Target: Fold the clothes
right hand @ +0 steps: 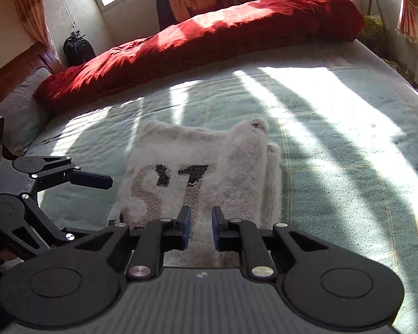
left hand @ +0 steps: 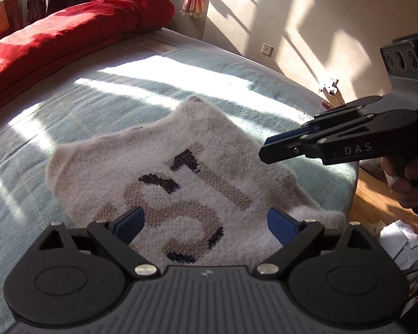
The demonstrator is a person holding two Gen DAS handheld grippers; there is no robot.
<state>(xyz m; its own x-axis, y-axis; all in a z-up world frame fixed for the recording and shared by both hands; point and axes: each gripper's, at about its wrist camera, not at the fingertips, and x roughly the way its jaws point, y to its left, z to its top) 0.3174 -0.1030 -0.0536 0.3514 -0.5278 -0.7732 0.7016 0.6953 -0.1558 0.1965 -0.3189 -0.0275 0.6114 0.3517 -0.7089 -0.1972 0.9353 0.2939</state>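
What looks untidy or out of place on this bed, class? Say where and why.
The folded white sweater lies askew on the green blanket: its right-hand layers splay out unevenly instead of stacking flush. The red duvet is bundled along the far edge.

— What's lying there?
— A fuzzy white knitted sweater [left hand: 164,167] [right hand: 206,172] with tan and black numerals worked into it.
— Spread out?
— No, folded into a compact, roughly square bundle, numerals facing up, lying flat near the edge of the pale green blanket-covered bed [left hand: 69,105] [right hand: 334,150], partly sunlit.
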